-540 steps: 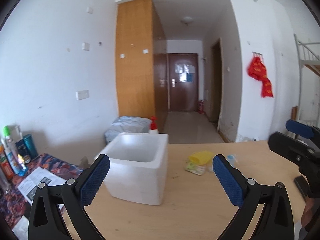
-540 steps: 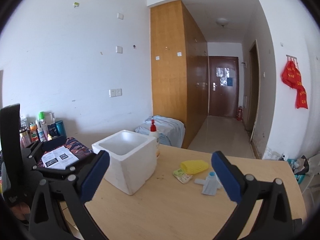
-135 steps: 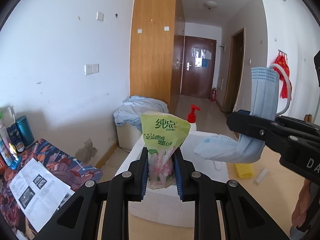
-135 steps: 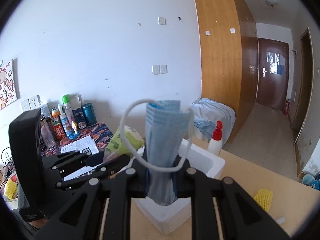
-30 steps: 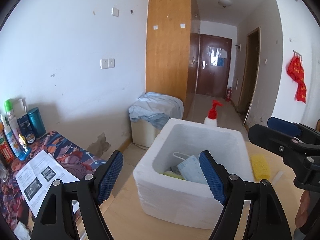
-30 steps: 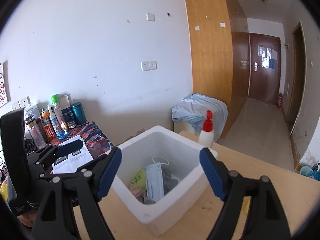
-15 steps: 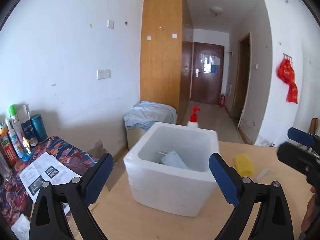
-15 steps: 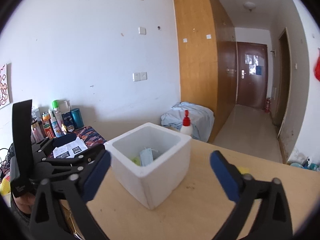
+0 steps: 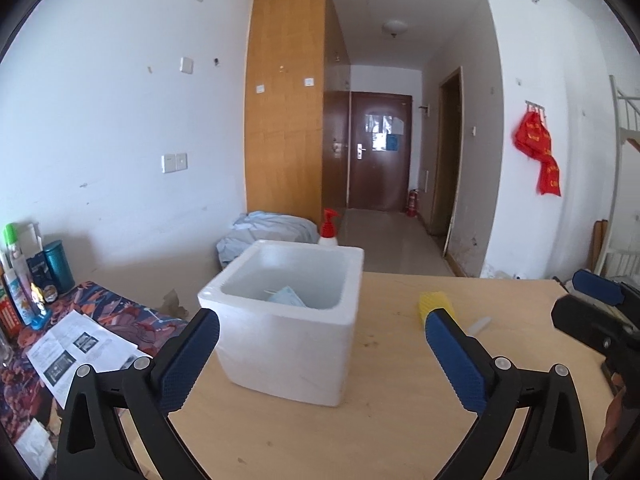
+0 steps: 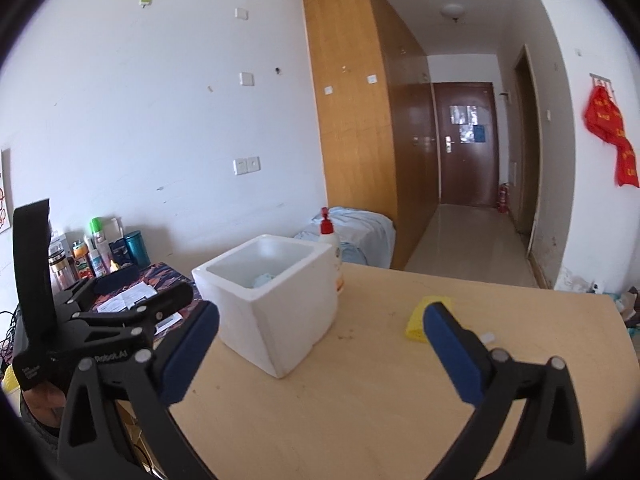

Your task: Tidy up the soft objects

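White foam box (image 9: 288, 344), open-topped and upright, toward the left edge of the wooden table (image 9: 384, 420). Inside, a pale blue face mask (image 9: 287, 295), only its top showing above the rim. Yellow ribbed sponge-like piece (image 10: 425, 317) lying flat right of the box, well apart, nearer the far edge.

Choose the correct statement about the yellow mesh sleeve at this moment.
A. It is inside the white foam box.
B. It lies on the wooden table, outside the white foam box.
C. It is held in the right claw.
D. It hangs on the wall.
B: the yellow mesh sleeve lies flat on the wooden table, apart from the white foam box, and the right claw stands open and empty.
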`<state>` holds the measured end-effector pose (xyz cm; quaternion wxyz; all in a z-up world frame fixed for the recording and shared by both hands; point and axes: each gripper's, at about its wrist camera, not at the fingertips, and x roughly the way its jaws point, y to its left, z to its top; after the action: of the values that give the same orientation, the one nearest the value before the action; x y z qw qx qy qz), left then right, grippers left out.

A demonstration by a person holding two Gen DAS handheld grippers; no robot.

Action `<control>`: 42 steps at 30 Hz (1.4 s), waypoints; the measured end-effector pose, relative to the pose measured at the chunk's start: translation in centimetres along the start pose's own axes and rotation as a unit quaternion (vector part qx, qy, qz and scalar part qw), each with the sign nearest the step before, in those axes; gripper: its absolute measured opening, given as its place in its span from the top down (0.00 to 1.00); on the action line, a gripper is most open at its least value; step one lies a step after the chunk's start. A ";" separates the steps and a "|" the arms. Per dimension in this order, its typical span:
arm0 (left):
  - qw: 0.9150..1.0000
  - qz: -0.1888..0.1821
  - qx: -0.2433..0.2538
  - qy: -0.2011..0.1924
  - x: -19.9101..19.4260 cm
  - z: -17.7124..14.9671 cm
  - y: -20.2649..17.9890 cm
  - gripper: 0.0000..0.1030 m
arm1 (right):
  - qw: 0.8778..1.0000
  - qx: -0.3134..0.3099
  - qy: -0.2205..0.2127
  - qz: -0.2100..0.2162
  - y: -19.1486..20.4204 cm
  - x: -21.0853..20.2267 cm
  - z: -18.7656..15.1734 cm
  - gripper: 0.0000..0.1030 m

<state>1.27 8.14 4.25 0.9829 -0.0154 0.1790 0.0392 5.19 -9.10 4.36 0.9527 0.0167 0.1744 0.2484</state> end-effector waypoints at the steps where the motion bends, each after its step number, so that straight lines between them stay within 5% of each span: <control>1: 1.000 -0.002 0.002 -0.001 -0.2 -0.2 -0.2 0.00 | 1.000 -0.001 -0.001 -0.003 -0.1 -0.3 -0.1 0.00; 29: 0.989 -0.142 0.042 -0.005 -0.3 -0.7 -8.5 0.00 | 0.990 0.055 -0.026 -0.127 -4.5 -7.6 -2.7 0.00; 42: 0.984 -0.172 0.049 0.018 2.6 -0.4 -11.2 0.00 | 0.986 0.066 0.003 -0.151 -6.6 -5.7 -2.9 0.00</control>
<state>4.52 -2.83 3.16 0.9712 0.0020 0.1934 -0.1392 2.66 -17.79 2.69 0.9755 0.0524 0.1939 0.0895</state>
